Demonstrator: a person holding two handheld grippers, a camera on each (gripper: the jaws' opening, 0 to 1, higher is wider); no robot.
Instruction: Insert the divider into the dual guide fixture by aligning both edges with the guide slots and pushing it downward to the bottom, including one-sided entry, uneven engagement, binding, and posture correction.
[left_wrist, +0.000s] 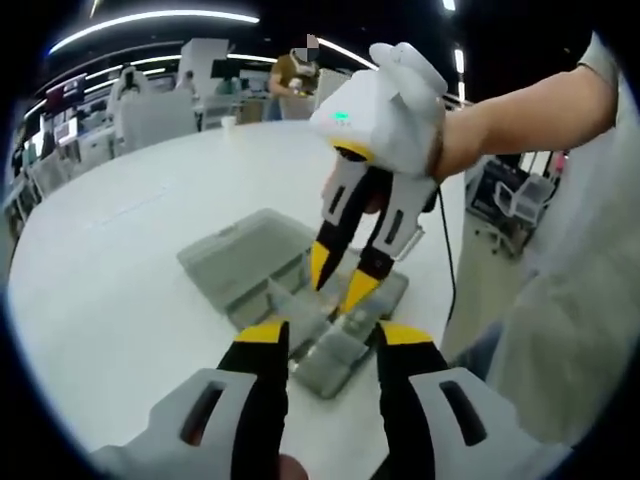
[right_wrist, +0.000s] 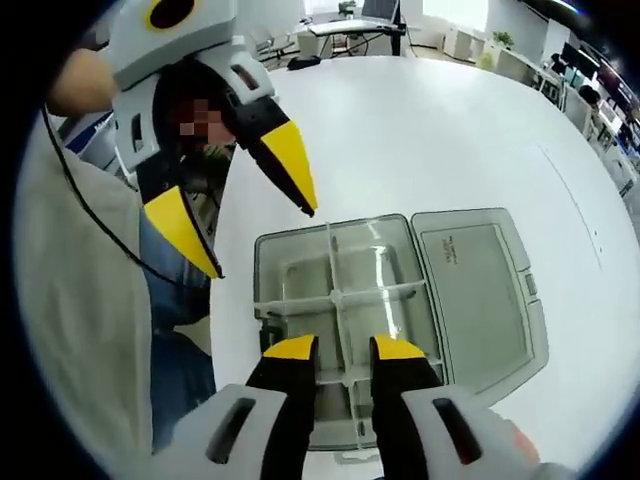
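A round white table (right_wrist: 430, 130) holds a grey compartment box, the dual guide fixture (right_wrist: 275, 275), with its hinged lid (right_wrist: 480, 290) lying open flat beside it. Thin translucent dividers cross inside the box.

In the right gripper view, the right gripper (right_wrist: 343, 350) points down at the box, its yellow-tipped jaws a narrow gap apart over the near end of the long divider (right_wrist: 332, 262), which stands in the tray along its middle. Whether the jaws actually pinch that divider's edge cannot be told; the plastic is pale and the tips hide the contact. The left gripper (right_wrist: 255, 210) hangs above and well apart from the box, jaws spread wide and empty.

In the left gripper view, the left gripper (left_wrist: 330, 340) looks down past its own spread jaws at the box (left_wrist: 250, 255), with the right gripper (left_wrist: 338, 280) descending into it.

The likely risk is binding. Pushing down at one end only could seat that edge first, tilt the divider and jam it in the guide slots. Forcing it then might bend the thin plastic or slide the light box across the smooth table, since nothing braces it.
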